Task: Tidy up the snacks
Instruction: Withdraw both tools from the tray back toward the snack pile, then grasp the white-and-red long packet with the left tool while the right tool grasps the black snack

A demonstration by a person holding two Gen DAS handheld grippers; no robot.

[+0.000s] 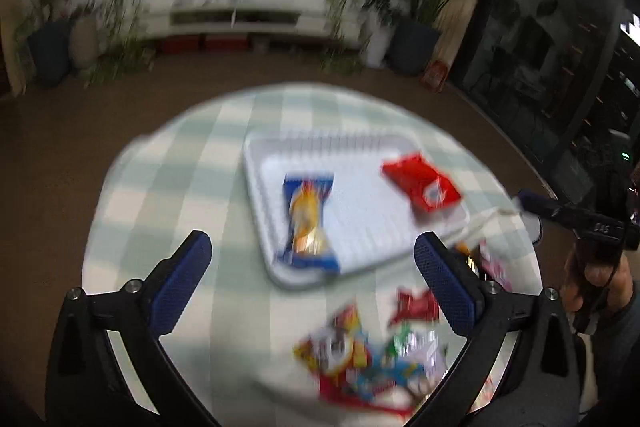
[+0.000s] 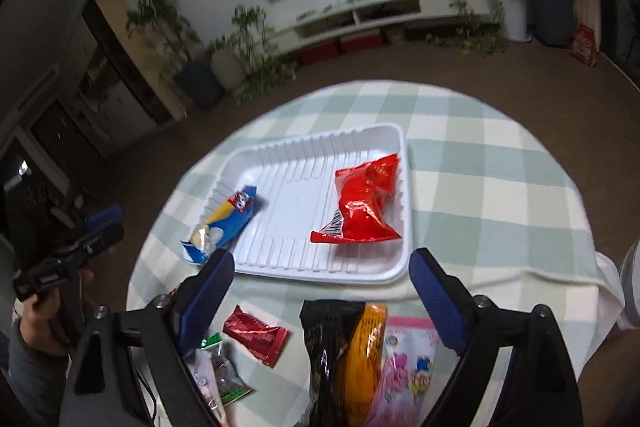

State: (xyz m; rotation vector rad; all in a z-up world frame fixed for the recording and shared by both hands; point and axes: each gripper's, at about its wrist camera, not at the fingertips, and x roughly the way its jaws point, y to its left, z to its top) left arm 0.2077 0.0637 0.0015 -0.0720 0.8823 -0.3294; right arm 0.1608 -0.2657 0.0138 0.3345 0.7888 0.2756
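Both the left gripper point(image 1: 312, 259) and the right gripper point(image 2: 320, 275) are spread wide, holding nothing. The white ribbed plastic tray point(image 2: 312, 147) holds two snacks. More packets, like the black-and-orange bag point(image 2: 340, 355), wait near, probably next.

White tray point(image 2: 320, 267), green-checked tablecloth point(image 2: 480, 163)

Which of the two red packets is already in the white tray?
The big red bag, lying at the tray's right side. The small red packet is on the checked cloth, outside it.
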